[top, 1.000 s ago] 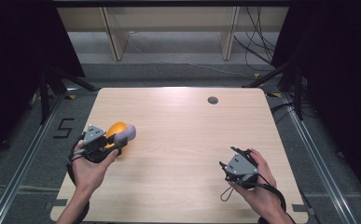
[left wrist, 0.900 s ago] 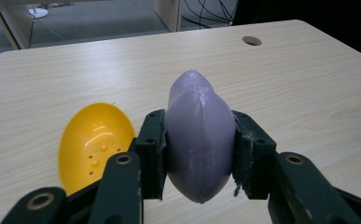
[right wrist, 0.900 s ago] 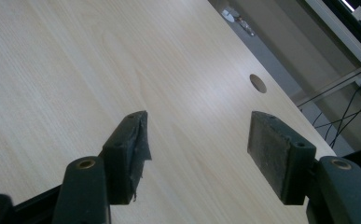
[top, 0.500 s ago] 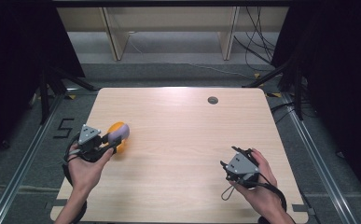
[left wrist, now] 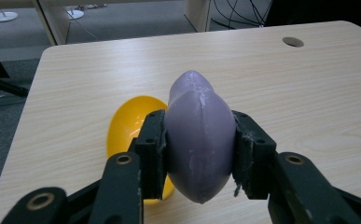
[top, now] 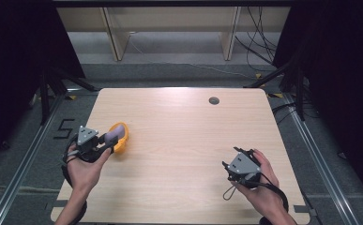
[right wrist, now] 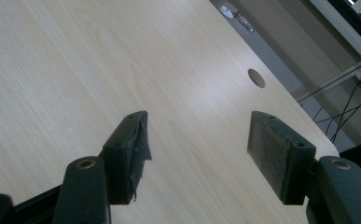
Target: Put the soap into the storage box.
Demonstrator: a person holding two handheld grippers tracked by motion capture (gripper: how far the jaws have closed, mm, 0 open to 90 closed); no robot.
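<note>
My left gripper (top: 105,142) is shut on a purple egg-shaped piece (left wrist: 199,135), which sits squeezed between the two black pads (left wrist: 152,151). A yellow bowl-like half shell (left wrist: 127,128) lies on the wooden table (top: 184,140) just behind and left of the purple piece, near the table's left edge (top: 119,136). My right gripper (top: 230,169) rests near the front right of the table, held in a hand. Its jaws stand wide apart over bare wood (right wrist: 197,140) with nothing between them.
A round cable hole (top: 214,100) sits in the table's far right part. Metal rails run along the floor on both sides. Shelf legs (top: 116,37) and loose cables (top: 259,51) lie beyond the far edge.
The left hand has drawn back toward the table's left front, taking the purple piece with it. The right gripper has stayed where it was.
</note>
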